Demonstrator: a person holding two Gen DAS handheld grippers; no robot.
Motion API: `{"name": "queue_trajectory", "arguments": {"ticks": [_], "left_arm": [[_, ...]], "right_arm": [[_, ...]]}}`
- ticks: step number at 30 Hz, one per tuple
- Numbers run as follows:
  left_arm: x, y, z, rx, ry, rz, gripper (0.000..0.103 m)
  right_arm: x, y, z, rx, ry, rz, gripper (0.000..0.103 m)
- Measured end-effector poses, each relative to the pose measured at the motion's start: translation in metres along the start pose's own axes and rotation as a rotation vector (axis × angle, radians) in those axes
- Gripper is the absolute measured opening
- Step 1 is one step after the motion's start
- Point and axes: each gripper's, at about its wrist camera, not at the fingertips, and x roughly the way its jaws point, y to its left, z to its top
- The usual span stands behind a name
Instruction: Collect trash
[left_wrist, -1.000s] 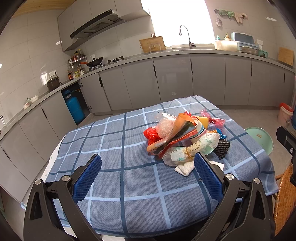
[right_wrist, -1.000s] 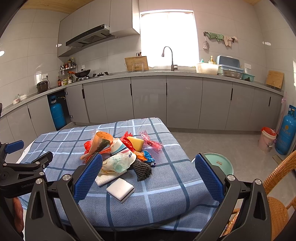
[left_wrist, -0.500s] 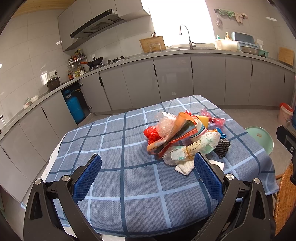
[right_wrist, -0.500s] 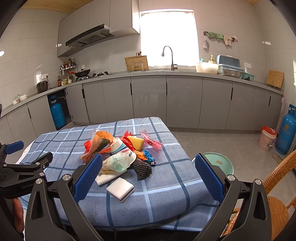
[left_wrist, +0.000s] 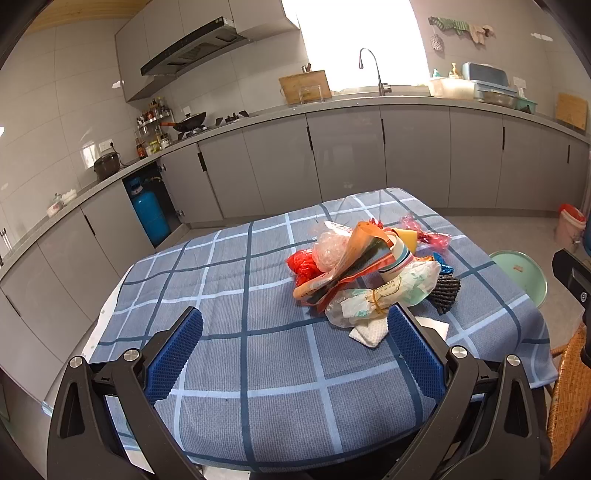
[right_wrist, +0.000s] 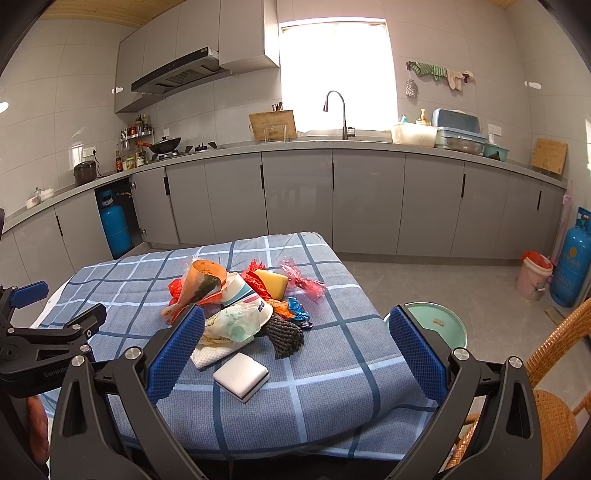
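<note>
A: How are the jaws standing?

B: The left gripper (left_wrist: 294, 334) and right gripper (right_wrist: 296, 334) are both gaping wide, holding nothing and touching nothing, hovering over the near edge of the table (left_wrist: 229, 280).

A: Where is the trash lying?

B: The trash pile (right_wrist: 236, 299) is sitting toward the table's right edge, with a white sponge (right_wrist: 241, 376) lying apart on its near side.

A: Anything obscured?

B: In the left wrist view, 1 blue pad is covering most of that sponge. The wrappers are overlapping, so single pieces are hard to separate.
</note>
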Motion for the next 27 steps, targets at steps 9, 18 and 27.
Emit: {"name": "queue_trajectory", "arguments": {"ticks": [9,18,27], "left_arm": [[0.013,0.010,-0.008,-0.031,0.027,0.027,0.099],[0.049,0.043,-0.024,-0.120,0.087,0.064,0.099],[0.092,0.048,-0.052,-0.131,0.143,0.064,0.099]], "right_arm": [[0.016,-0.003,-0.016,0.005,0.011,-0.009,0.098],[0.047,0.002,-0.039,-0.044,0.065,0.018,0.098],[0.109,0.028,-0.068,-0.125,0.178,0.115,0.098]]}}
